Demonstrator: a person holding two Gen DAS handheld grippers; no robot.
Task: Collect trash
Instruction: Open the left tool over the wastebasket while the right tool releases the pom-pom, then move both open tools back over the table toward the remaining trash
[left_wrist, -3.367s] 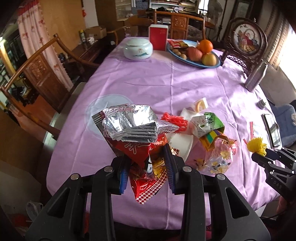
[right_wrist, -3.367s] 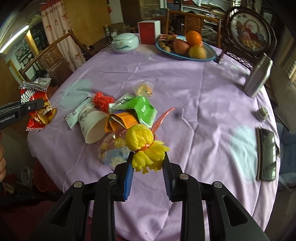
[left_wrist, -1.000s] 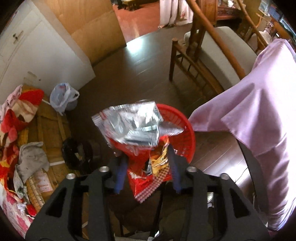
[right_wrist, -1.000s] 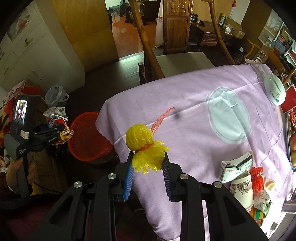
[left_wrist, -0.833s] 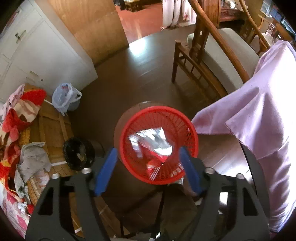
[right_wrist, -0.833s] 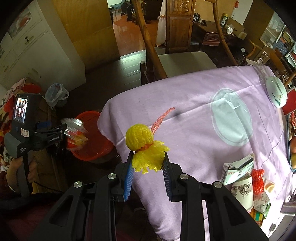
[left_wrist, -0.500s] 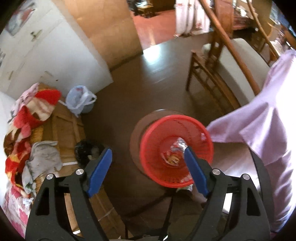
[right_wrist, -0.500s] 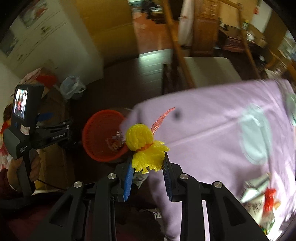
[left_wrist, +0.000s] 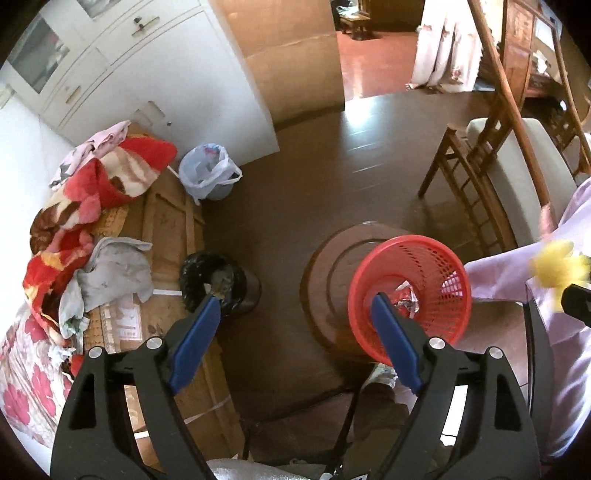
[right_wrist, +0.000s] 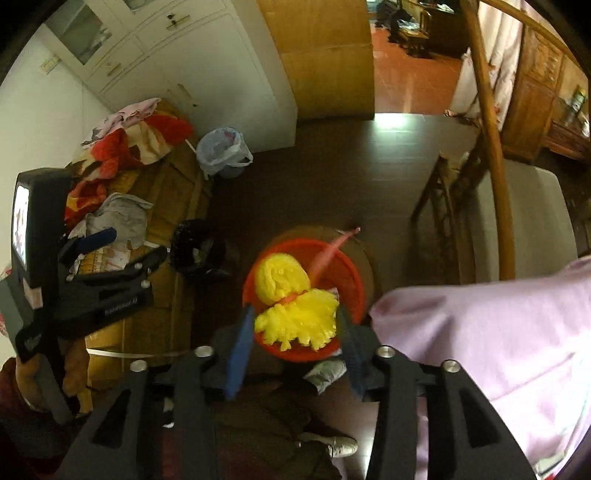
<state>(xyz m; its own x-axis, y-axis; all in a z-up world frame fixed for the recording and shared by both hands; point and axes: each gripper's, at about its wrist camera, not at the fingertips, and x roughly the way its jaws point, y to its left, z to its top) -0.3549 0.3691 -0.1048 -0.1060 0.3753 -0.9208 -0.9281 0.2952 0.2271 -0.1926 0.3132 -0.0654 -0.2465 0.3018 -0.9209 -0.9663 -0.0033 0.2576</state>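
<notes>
The snack bag that the left gripper (left_wrist: 291, 325) held a moment ago now lies in the red basket (left_wrist: 439, 258), and that gripper has swung to the left with its blue fingers (left_wrist: 195, 332) spread wide and nothing between them. The right gripper (right_wrist: 295, 332) has come from the table to right over the basket, and its fingers now look parted, with the yellow net (right_wrist: 295, 306) loose between them, so I think it is just letting go; the picture is blurry there. What could go wrong? The net is light and fluffy, and its pink tail (right_wrist: 328, 251) sticks out far over the rim, so it could catch on the edge or on a finger and slide to the floor. The basket stands on a round wooden stool (left_wrist: 328, 258), and a bump from a gripper could tip it off. On the right the purple tablecloth (right_wrist: 498, 332) hangs just beside the basket, and a chair (left_wrist: 491, 158) stands far right. On the left a black bin (left_wrist: 214, 273) is near. The dark floor (left_wrist: 314, 177) beyond is open.
</notes>
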